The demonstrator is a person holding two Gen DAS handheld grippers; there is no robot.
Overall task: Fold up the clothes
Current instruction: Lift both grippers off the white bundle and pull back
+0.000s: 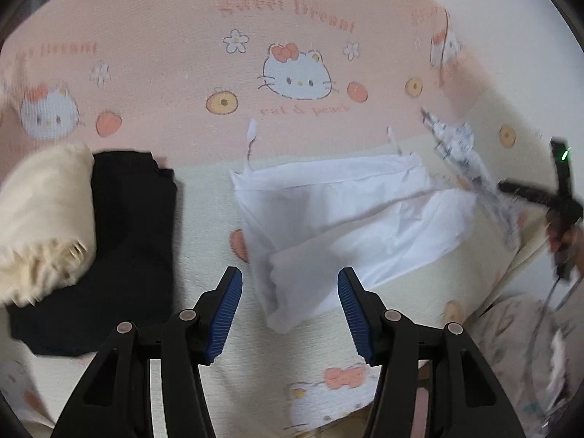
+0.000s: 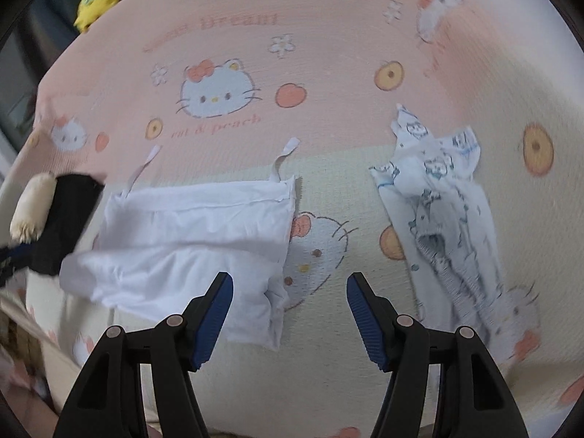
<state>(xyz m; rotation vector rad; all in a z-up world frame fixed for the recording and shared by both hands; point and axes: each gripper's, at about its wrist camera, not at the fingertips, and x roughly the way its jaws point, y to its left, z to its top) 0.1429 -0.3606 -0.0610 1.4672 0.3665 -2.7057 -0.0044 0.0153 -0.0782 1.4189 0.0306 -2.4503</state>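
- L gripper (image 1: pixel 289 301): jaws apart, nothing btwn, hovering over near-left corner of white garment (image 1: pixel 339 211).
- R gripper (image 2: pixel 290 308): jaws wider apart, empty, just off garment's near-right corner (image 2: pixel 272 314).
- Garment lies flat on the bedsheet (image 2: pixel 328 36), long axis L–R, straps on far edge.
- Printed garment (image 2: pixel 441 211) to its right; black fold (image 1: pixel 120 241) to its left.
- Judgement: both grippers about equally near; each takes own corner.
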